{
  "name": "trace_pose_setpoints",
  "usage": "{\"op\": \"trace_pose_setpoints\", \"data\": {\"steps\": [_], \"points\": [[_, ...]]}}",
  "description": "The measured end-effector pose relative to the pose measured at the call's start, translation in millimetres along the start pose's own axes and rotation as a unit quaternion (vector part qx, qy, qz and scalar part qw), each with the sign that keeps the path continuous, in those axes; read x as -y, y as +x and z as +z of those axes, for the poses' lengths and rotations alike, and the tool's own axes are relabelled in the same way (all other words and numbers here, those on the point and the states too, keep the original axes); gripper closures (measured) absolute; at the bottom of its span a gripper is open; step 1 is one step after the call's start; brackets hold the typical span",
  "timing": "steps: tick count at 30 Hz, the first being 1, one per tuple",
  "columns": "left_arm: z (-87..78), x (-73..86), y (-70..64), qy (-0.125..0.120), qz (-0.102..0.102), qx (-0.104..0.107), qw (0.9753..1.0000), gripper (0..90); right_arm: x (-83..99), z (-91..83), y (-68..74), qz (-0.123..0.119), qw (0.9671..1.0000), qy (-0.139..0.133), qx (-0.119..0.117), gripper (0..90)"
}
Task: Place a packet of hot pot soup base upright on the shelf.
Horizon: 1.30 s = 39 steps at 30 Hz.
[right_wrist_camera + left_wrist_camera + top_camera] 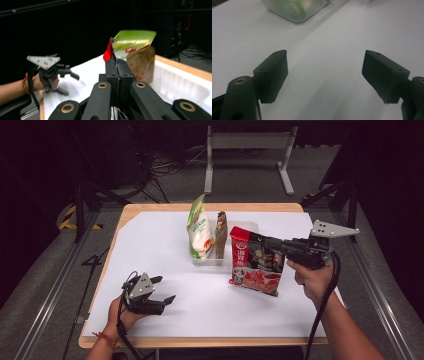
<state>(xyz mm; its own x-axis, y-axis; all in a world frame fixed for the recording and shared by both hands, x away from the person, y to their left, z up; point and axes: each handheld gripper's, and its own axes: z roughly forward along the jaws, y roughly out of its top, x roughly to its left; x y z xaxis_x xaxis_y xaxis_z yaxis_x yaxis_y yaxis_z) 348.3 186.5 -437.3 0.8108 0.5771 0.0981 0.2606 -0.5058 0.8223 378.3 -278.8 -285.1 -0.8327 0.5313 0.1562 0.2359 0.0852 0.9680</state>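
A red and black snack bag [256,262] hangs above the white table sheet, pinched at its upper edge by my right gripper [276,244], which is shut on it; its red edge [108,53] sticks up between the closed jaws in the right gripper view. A clear plastic bin [209,260] at the table's middle holds a green and white bag [198,229] and a brown packet [220,234], both upright. My left gripper [162,290] rests low at the front left, open, nothing between its pads [274,75]. The bin's corner [297,10] lies ahead of it.
The white sheet [150,245] covers a wooden tabletop [210,206]. A grey metal frame [247,145] and cables stand on the floor behind the table. Dark tripod legs flank both sides. A white tray wall [180,82] shows in the right gripper view.
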Motion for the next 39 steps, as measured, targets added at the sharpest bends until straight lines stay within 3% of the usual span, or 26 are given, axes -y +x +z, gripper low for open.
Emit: {"op": "trace_pose_setpoints", "data": {"steps": [7, 17, 27, 30, 32, 34, 39], "points": [[-0.3, -0.4, -0.1, -0.003, 0.001, 0.001, 1.0, 21.7, -19.4, 3.7, -3.0, 0.006, 0.9988, -0.028, 0.041, 89.3], [-0.3, 0.1, 0.3, -0.003, 0.001, 0.001, 1.0, 21.7, -40.3, 26.2, -8.5, 0.009, 0.9958, -0.032, 0.086, 89.3], [-0.5, 0.1, 0.2, -0.003, 0.003, 0.003, 1.0, 21.8, -62.2, 46.5, -18.1, 0.018, 0.9903, -0.038, 0.132, 89.2], [-0.8, -0.1, -0.1, -0.004, 0.004, 0.002, 1.0, 21.7, -67.0, 54.7, -21.1, 0.011, 0.9864, -0.033, 0.161, 89.2], [-1.5, 0.3, 0.0, -0.006, 0.004, 0.002, 1.0, 21.7, -68.4, 57.7, -25.6, 0.023, 0.9865, -0.035, 0.158, 89.2], [-1.2, 0.6, 0.6, -0.004, 0.003, 0.002, 1.0, 21.7, -70.7, 63.6, -28.1, 0.018, 0.9838, -0.032, 0.176, 89.2], [-0.9, 0.7, 0.7, -0.004, 0.004, 0.003, 1.0, 21.7, -70.7, 79.2, -31.1, 0.017, 0.9818, -0.023, 0.188, 89.1]]}}
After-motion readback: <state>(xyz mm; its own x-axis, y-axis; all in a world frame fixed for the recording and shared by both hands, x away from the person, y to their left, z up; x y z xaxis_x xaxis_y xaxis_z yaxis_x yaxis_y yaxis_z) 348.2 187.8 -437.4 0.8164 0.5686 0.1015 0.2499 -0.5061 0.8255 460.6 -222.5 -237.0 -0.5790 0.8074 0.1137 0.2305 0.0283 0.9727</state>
